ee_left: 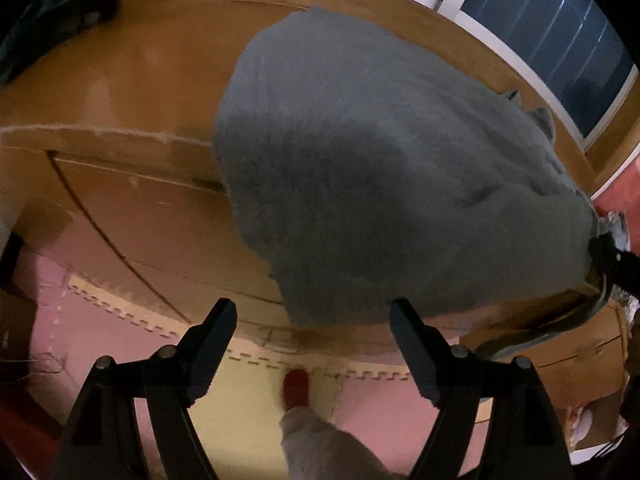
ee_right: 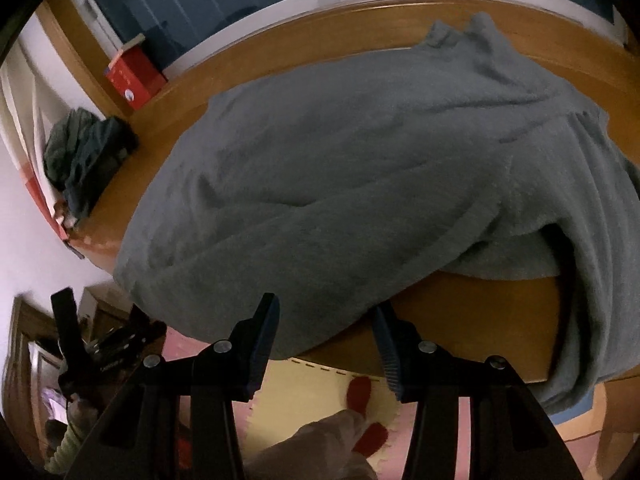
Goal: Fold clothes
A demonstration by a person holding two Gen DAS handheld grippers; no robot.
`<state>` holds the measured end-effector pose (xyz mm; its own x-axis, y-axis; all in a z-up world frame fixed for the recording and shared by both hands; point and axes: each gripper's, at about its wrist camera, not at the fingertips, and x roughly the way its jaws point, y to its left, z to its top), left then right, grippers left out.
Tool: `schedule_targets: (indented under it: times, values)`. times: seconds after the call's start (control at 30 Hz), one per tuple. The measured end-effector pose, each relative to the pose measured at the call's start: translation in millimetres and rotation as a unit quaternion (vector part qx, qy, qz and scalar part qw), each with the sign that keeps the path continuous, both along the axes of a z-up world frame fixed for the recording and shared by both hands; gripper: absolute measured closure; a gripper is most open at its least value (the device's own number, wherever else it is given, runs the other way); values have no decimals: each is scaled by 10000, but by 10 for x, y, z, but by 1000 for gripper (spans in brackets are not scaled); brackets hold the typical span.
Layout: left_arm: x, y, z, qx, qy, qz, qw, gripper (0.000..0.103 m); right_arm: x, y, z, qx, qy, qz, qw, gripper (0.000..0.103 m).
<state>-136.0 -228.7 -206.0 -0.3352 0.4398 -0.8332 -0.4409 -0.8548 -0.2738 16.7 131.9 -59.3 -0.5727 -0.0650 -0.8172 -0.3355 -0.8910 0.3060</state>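
**Grey garment draped over a table edge, both grippers near its hem**

At far left of the right wrist view, a dark pile (ee_right: pixel 86 156) is lying on the wooden table (ee_right: pixel 328 36), with a red box (ee_right: pixel 134 78) standing beyond it. The left gripper (ee_left: pixel 312 320) is hovering with its jaws spread wide, nothing between them. The grey garment (ee_left: pixel 384 184) is lying across the tabletop and hanging over its near edge. The right gripper (ee_right: pixel 326 316) is sitting at the garment's lower hem, jaws partly apart; whether the pads are pinching the cloth cannot be told. Below, red slippers (ee_right: pixel 360 394) are standing on a foam mat (ee_left: pixel 248 392).
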Motion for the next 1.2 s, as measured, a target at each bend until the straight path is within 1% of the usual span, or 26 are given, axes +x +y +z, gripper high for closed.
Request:
schedule_targets:
  times: [0.17, 0.27, 0.3, 0.33, 0.37, 0.4, 0.43, 0.47, 0.5, 0.57, 0.67, 0.77, 0.83, 0.93, 0.97, 1.03, 1.1, 1.2]
  values:
    - [-70, 68, -155, 385, -183, 85, 9991, 25, -60, -12, -6, 80, -49, 45, 9999, 55]
    - [-72, 128, -185, 470, -210, -6, 9987, 27, -75, -31, -4, 133, -26, 58, 9999, 56]
    - [-60, 147, -183, 475, -208, -60, 9986, 36, -89, -47, -7, 153, -17, 67, 9999, 58]
    - [-41, 166, -175, 470, -221, -129, 9986, 53, -103, -62, -10, 174, -8, 77, 9998, 60]
    - [-22, 186, -167, 466, -233, -199, 9984, 62, -111, -73, -14, 185, 6, 82, 9998, 69]
    - [3, 178, -153, 525, -289, -223, 9980, 78, -107, -75, -20, 183, 30, 78, 9998, 76]
    - [28, 169, -138, 583, -345, -247, 9974, 96, -104, -77, -26, 180, 53, 75, 9998, 80]
    - [53, 161, -124, 642, -400, -270, 9968, 97, -97, -77, -26, 189, 91, 63, 9998, 88]
    - [89, 117, -73, 748, -423, -252, 9960, 97, -86, -73, -17, 213, 151, 39, 9997, 93]
    - [162, 29, 28, 960, -468, -215, 9940, 98, -53, -56, 33, 162, 322, 16, 9993, 97]
    - [305, -74, 262, 1239, -454, -183, 9911, 99, 16, -22, 159, -1, 632, 25, 9980, 100]
    - [387, -164, 649, 1475, -256, -128, 9887, 99, 66, 33, 336, -210, 978, 50, 9950, 100]
    - [334, -215, 945, 1599, -28, -129, 9870, 99, 60, 81, 450, -328, 1213, 70, 9920, 100]
    - [112, -197, 1397, 1760, 339, -232, 9835, 99, -83, 173, 597, -380, 1522, 104, 9876, 100]
    - [10, -158, 1515, 1753, 461, -291, 9830, 99, -170, 225, 614, -404, 1591, 72, 9864, 100]
    - [-306, 33, 1719, 1587, 679, -376, 9843, 99, -344, 329, 649, -452, 1729, 9, 9839, 100]
    - [-626, 98, 1858, 1417, 770, -365, 9862, 99, -551, 417, 606, -426, 1675, -95, 9849, 100]
    - [-1061, 340, 1842, 1106, 675, -469, 9905, 99, -895, 531, 471, -327, 1405, -274, 9892, 100]
